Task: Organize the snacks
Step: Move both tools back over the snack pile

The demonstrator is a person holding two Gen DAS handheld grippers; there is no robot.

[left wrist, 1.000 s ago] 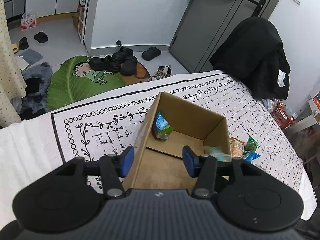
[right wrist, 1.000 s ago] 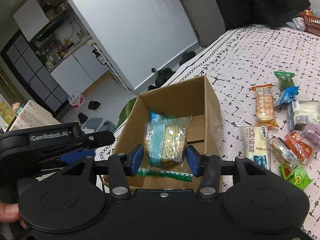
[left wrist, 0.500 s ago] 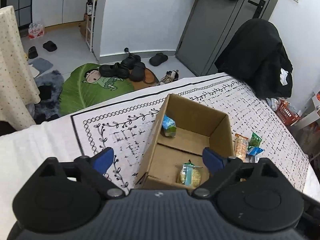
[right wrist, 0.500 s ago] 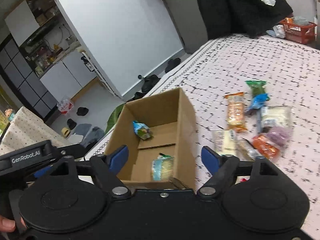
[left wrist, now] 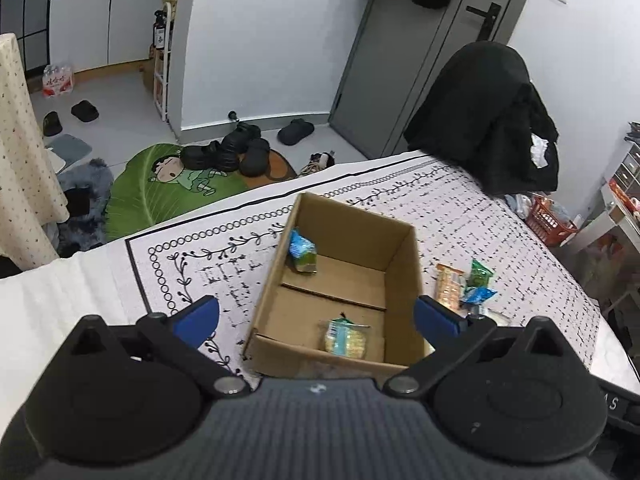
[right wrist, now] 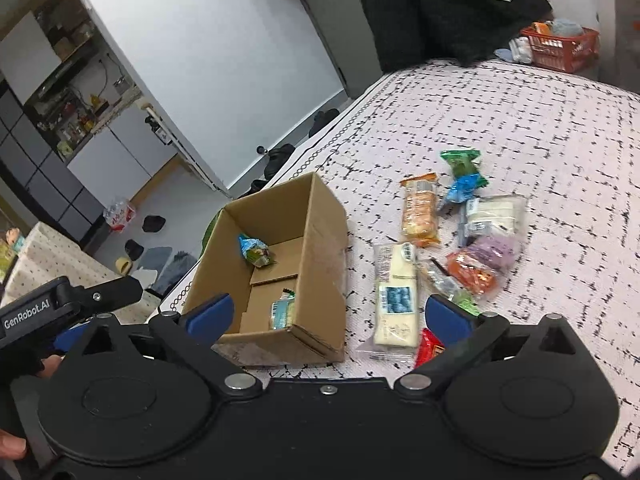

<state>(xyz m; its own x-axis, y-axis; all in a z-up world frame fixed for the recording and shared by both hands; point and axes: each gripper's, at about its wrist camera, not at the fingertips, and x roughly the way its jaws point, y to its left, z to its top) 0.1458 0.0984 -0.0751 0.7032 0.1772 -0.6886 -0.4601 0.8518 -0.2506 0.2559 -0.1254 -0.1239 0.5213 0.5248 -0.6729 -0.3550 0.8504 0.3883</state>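
The open brown cardboard box [right wrist: 280, 264] sits on the black-and-white patterned surface [right wrist: 520, 128], holding a blue-green snack packet [right wrist: 256, 251] at its far end and a pale green-yellow biscuit packet [right wrist: 282, 310] near its front wall; loose wrapped snacks [right wrist: 452, 236] lie just beside its right side, with bare cloth beyond; the left gripper [left wrist: 316, 318] and right gripper [right wrist: 326, 312] hover spread wide, empty, touching nothing.
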